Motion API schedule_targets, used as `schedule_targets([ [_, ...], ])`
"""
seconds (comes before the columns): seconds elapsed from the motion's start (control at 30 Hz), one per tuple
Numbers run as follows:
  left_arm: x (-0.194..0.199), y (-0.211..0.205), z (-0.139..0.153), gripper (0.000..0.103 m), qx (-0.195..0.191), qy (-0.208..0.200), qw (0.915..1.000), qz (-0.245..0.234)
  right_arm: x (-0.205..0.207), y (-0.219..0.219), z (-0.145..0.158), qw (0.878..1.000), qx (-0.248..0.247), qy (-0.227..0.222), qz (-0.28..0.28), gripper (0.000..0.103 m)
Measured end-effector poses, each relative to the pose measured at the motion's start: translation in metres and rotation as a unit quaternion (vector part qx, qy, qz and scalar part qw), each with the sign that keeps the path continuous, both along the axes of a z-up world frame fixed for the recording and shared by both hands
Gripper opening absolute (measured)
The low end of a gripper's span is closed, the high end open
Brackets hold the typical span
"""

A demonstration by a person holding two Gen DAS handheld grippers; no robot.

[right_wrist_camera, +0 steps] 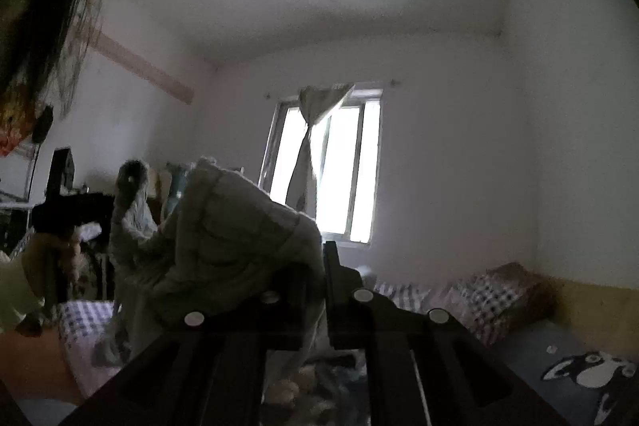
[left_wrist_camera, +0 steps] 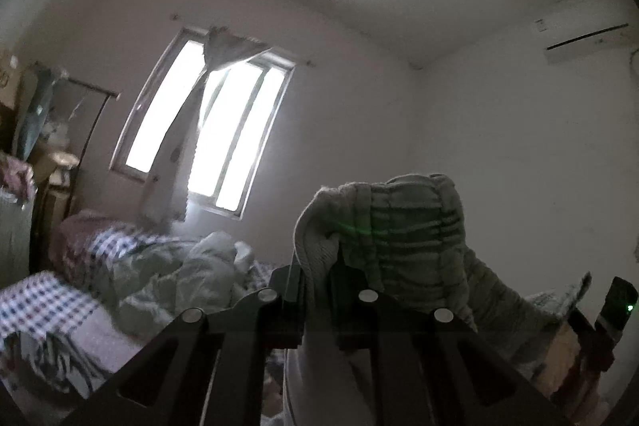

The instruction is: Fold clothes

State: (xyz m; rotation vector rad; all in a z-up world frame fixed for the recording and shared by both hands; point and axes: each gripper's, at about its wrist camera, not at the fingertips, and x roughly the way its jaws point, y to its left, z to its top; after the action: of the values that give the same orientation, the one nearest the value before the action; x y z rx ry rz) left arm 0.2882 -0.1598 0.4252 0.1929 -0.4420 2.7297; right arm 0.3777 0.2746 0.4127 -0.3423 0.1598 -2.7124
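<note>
A pale grey-green checked garment (left_wrist_camera: 403,230) is held up in the air between both grippers. My left gripper (left_wrist_camera: 319,274) is shut on its bunched, gathered edge, which flops over the fingers. My right gripper (right_wrist_camera: 317,266) is shut on another part of the same garment (right_wrist_camera: 235,230), which drapes leftward to the left gripper (right_wrist_camera: 127,186), seen at the left of the right wrist view. In the left wrist view the right gripper (left_wrist_camera: 611,306) shows at the far right edge. Both cameras point up toward the walls and ceiling.
A bed with a checked sheet (left_wrist_camera: 44,302) and a crumpled pale duvet (left_wrist_camera: 187,266) lies below. A checked pillow (right_wrist_camera: 491,294) lies at the head of the bed. A bright window with a tied curtain (right_wrist_camera: 323,162) is ahead. A clothes rack (left_wrist_camera: 88,114) stands left.
</note>
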Motion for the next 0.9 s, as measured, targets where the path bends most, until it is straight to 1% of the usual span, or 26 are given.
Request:
schedule_targets([
  [0.1, 0.013, 0.002, 0.024, 0.009, 0.009, 0.019, 0.9997, -0.015, 0.016, 0.006, 0.022, 1.0, -0.006, 0.022, -0.011, 0.006],
  [0.2, 0.031, 0.002, 0.048, 0.009, 0.017, 0.047, 0.9983, -0.028, 0.032, 0.009, 0.044, 0.999, -0.007, 0.046, -0.02, 0.006],
  [0.33, 0.062, 0.008, 0.072, 0.008, 0.019, 0.091, 0.9946, -0.044, 0.061, 0.012, 0.07, 0.996, -0.02, 0.088, -0.018, 0.006],
  [0.5, 0.104, 0.021, 0.106, 0.008, -0.002, 0.139, 0.9883, -0.062, 0.104, 0.018, 0.098, 0.989, -0.036, 0.143, -0.02, 0.006],
  [0.57, 0.114, 0.026, 0.12, 0.008, -0.005, 0.145, 0.9869, -0.071, 0.118, 0.022, 0.11, 0.986, -0.044, 0.159, -0.023, 0.006],
  [0.63, 0.117, 0.03, 0.133, 0.008, -0.019, 0.144, 0.987, -0.069, 0.132, 0.023, 0.123, 0.983, -0.051, 0.172, -0.025, 0.006],
  [0.67, 0.109, 0.031, 0.131, 0.008, -0.023, 0.126, 0.9897, -0.064, 0.137, 0.024, 0.13, 0.983, -0.054, 0.176, -0.025, 0.006],
  [0.77, 0.086, 0.033, 0.124, 0.008, -0.033, 0.073, 0.9955, -0.05, 0.136, 0.019, 0.147, 0.985, -0.054, 0.16, -0.023, 0.005],
  [0.8, 0.077, 0.033, 0.12, 0.008, -0.036, 0.053, 0.9969, -0.045, 0.128, 0.017, 0.149, 0.989, -0.049, 0.141, -0.021, 0.005],
  [0.87, 0.039, 0.028, 0.085, 0.008, -0.034, -0.014, 0.9989, -0.029, 0.112, 0.012, 0.15, 0.994, -0.038, 0.102, -0.016, 0.006],
  [0.9, 0.02, 0.025, 0.068, 0.008, -0.032, -0.047, 0.9981, -0.021, 0.097, 0.007, 0.145, 0.997, -0.029, 0.074, -0.015, 0.006],
])
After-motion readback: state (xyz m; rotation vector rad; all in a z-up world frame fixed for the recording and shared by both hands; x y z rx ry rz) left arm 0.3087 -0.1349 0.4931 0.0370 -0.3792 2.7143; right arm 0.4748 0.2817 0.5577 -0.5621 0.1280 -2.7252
